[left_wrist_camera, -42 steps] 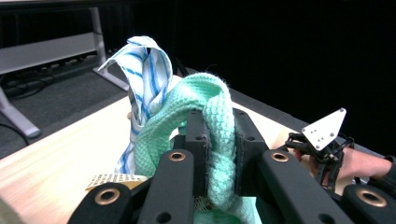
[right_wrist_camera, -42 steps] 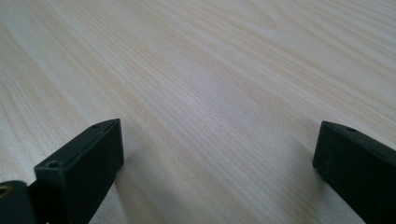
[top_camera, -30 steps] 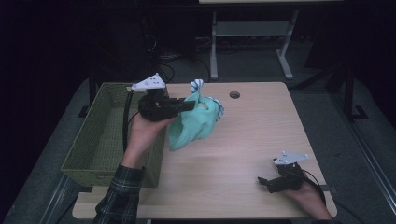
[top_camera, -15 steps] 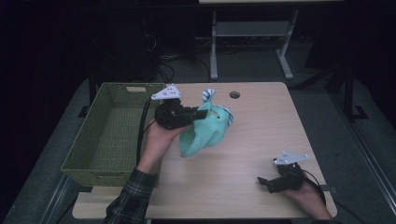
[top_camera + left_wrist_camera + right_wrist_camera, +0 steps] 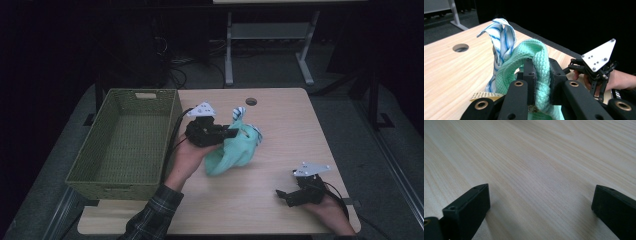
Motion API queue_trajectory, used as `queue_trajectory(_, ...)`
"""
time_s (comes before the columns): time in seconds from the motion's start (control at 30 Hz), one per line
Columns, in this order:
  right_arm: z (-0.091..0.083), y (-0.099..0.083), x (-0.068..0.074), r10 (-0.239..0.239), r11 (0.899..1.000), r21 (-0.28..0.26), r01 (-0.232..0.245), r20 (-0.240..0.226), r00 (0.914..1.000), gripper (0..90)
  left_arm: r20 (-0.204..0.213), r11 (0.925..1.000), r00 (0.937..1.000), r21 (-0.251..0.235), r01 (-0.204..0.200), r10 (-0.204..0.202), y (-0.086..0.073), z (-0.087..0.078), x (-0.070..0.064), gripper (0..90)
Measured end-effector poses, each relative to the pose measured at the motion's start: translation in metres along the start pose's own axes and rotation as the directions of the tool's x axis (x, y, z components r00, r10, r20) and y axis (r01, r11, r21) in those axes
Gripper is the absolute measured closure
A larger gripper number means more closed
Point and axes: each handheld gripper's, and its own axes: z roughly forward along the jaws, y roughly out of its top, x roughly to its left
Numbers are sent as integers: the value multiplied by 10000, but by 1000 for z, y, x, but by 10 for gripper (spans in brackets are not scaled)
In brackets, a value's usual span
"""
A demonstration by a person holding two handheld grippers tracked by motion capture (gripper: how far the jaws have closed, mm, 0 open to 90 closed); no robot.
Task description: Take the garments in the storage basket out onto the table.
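Cloth was the thing being moved. The left gripper (image 5: 231,133) had its jaws pressed tight on a fold of the mint green cloth (image 5: 234,150), and a blue-striped white cloth (image 5: 238,113) stuck up just behind that fold. In the left gripper view the green weave (image 5: 537,72) sat squeezed between the two black jaws, with the striped cloth (image 5: 501,37) standing up beside it.

The bundle hung over the wooden table (image 5: 280,125), a bit to the right of the green woven basket (image 5: 125,145). Its lower end looked like it touched the table, but I could not tell for sure.

The right gripper (image 5: 282,195) rested near the front right corner of the table, well apart from the cloths. Its jaws were spread wide with only bare wood (image 5: 536,170) between them.

The work in hand looked like carrying the cloths to the basket, which had nothing in it. To do it well, the pinch had to be kept firm, because the striped cloth seemed loosely caught and could slip out. Lifting the bundle high enough to clear the basket wall would help. Letting go should wait until the cloth hung over the middle of the basket.
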Motion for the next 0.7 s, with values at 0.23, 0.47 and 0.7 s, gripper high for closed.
queue_trajectory(0.23,0,0,0,-12,10000,15,12,-5,10000,14,182,9997,9998,245,-38,34,-12,25,-8,788)
queue_trajectory(0.47,0,0,0,-6,10000,4,6,-10,10000,14,375,9981,9992,596,-148,126,-22,42,-12,784)
queue_trajectory(0.7,0,0,0,6,10000,31,-6,-12,10000,14,594,9934,9982,1135,-181,114,-38,67,-18,782)
